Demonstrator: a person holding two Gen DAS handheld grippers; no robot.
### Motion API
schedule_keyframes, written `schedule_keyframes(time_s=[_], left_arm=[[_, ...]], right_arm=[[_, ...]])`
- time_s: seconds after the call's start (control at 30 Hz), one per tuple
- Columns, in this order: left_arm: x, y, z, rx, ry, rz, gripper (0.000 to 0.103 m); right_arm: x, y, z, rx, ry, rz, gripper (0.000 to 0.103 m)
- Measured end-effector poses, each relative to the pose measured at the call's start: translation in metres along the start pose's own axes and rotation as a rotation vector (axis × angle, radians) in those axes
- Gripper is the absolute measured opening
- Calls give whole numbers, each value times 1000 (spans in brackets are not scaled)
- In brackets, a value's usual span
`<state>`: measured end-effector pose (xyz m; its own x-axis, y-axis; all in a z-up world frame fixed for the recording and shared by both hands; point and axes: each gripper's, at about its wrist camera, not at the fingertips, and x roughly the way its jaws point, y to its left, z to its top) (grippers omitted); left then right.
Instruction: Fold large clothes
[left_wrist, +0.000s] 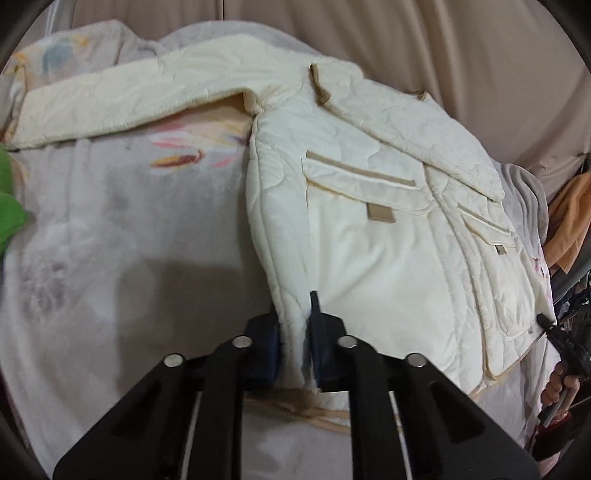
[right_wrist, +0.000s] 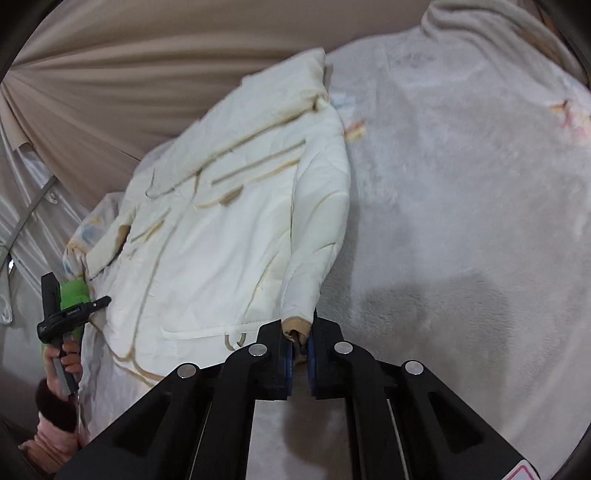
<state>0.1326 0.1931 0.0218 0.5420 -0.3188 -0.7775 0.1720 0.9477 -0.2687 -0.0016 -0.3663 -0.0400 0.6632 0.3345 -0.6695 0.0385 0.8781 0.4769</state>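
Note:
A cream quilted jacket (left_wrist: 388, 221) with tan trim lies front up on a grey fleece blanket (left_wrist: 122, 236). One sleeve (left_wrist: 122, 99) stretches out to the left; the other is folded across the chest. My left gripper (left_wrist: 295, 343) is shut on the jacket's hem at its left side seam. In the right wrist view the jacket (right_wrist: 221, 229) lies left of centre, and my right gripper (right_wrist: 300, 343) is shut on the tan cuff (right_wrist: 295, 326) of the folded sleeve (right_wrist: 317, 236). Each gripper shows in the other's view, the right one (left_wrist: 561, 339) at the far right and the left one (right_wrist: 70, 314) at the far left.
A beige curtain (left_wrist: 443, 48) hangs behind the bed. Something green (left_wrist: 11, 206) lies at the blanket's left edge. Orange clothing (left_wrist: 569, 221) and a rack stand at the right. Bare blanket (right_wrist: 461, 221) spreads right of the jacket.

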Motion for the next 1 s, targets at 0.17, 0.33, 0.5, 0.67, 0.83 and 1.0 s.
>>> schedule_keyframes(time_s=[0.17,0.33,0.5,0.67,0.83,1.0], left_arm=[[-37,-6,-48,40,62,-45,9],[-54,-2,-123,42,173,-59,13],[-102,-5,-114,1,26,-68,23],[-128,-50,-56,118,-184,-94,76],[-54,-93,19,146,-190,-110,92],[65,-78,73,30,-32,-46,92]], right_arm=[[-65,13,-34,-32,-42,-8,5],[-98,-11,-115,17,53,-91,6],[-114,-18,-139,53,68,-109,17],[-146,7,-67,-54,-159,-165,52],[-103,15,31,-74,-285,-109,66],[-9,0,102,44,-229,-99,68]])
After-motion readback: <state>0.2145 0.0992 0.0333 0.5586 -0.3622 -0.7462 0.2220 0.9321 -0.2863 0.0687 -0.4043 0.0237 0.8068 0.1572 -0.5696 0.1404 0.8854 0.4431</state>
